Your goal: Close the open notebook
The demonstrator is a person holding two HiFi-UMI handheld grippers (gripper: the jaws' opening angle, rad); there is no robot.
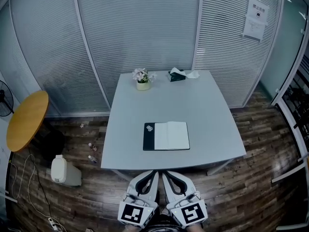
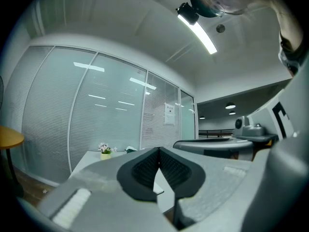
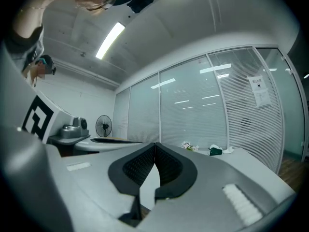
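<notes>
Black cover on the left, white pages on the right: the notebook (image 1: pixel 166 136) lies open and flat on the pale grey table (image 1: pixel 207 115), nearer its front edge than its back. My two tongs sit side by side just off that front edge, short of the book and touching nothing. The left gripper (image 1: pixel 150 175) has its jaws pressed together with nothing between them, and the right gripper (image 1: pixel 168 176) is the same. Along the far edge stand a flower pot (image 1: pixel 143 81) and a tissue box (image 1: pixel 177 75). Off to the left I see a yellow round table (image 1: pixel 26 120) and a white bin (image 1: pixel 65 170) on the floor.
</notes>
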